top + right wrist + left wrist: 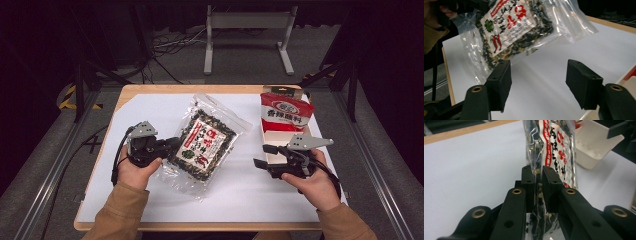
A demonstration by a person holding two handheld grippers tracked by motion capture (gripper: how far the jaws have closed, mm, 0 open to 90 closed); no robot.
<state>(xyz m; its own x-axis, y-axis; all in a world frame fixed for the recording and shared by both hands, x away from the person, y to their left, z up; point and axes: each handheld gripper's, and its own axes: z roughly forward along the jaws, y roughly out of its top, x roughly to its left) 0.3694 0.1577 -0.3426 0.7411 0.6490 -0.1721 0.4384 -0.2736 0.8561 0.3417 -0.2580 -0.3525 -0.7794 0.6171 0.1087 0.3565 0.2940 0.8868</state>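
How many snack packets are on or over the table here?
2. The clear seaweed packet is pinched at its edge by the left hand-held gripper, mid-table. The red packet stands in the cream bin on the right. Others may sit hidden inside it.

Probably lab: dark curtains, floor cables [165,45].

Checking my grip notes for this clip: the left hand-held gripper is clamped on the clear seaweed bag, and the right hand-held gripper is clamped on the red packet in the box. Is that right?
Not quite. The left hand-held gripper is clamped on the seaweed bag, but the right hand-held gripper holds nothing: the right gripper view shows its jaws open over the white table. The red packet stands untouched in the box.
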